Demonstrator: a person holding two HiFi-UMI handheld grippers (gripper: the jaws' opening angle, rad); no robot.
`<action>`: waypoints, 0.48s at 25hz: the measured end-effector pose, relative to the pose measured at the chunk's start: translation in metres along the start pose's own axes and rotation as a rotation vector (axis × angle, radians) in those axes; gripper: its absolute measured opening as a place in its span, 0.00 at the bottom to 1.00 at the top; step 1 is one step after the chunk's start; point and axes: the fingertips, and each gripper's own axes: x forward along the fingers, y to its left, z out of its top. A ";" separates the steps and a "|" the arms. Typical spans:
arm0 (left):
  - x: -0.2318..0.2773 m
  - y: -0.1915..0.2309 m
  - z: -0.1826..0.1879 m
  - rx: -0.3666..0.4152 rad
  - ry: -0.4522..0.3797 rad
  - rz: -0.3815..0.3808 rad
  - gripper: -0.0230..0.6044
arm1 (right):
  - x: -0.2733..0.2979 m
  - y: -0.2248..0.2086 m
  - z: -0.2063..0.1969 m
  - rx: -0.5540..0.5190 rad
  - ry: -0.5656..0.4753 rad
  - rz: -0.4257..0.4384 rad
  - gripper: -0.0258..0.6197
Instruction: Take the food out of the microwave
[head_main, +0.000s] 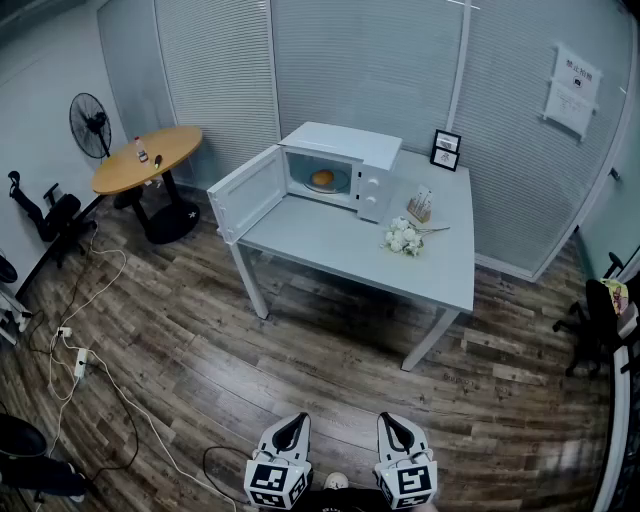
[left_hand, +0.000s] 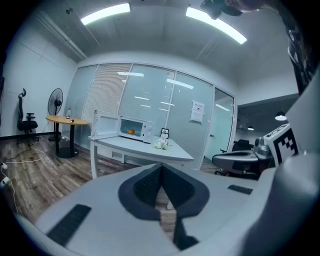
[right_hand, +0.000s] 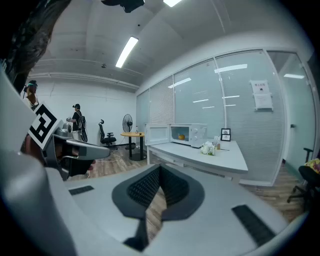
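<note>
A white microwave (head_main: 340, 168) stands on the far left of a white table (head_main: 340, 245), its door (head_main: 246, 192) swung wide open to the left. Inside lies orange food (head_main: 322, 178) on a plate. Both grippers are far from it, at the bottom edge of the head view: my left gripper (head_main: 290, 430) and my right gripper (head_main: 394, 430), side by side, each shut with nothing held. The left gripper view shows the microwave (left_hand: 131, 129) small in the distance past the left gripper (left_hand: 161, 172). The right gripper view shows the microwave (right_hand: 187, 134) beyond the right gripper (right_hand: 159, 175).
On the table lie a white flower bunch (head_main: 403, 238), a small holder (head_main: 421, 206) and a picture frame (head_main: 446, 150). A round wooden table (head_main: 147, 158), a fan (head_main: 90, 125), office chairs and floor cables (head_main: 90, 370) fill the left. A person stands far off in the right gripper view.
</note>
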 end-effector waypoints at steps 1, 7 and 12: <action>0.000 0.003 0.000 -0.008 -0.002 -0.002 0.05 | 0.003 0.001 -0.003 -0.001 0.002 0.001 0.04; 0.010 0.027 0.008 -0.002 0.001 -0.018 0.05 | 0.025 0.005 0.000 0.000 -0.014 -0.023 0.04; 0.023 0.058 0.019 -0.012 -0.010 -0.034 0.05 | 0.051 0.013 -0.002 0.035 0.024 -0.042 0.04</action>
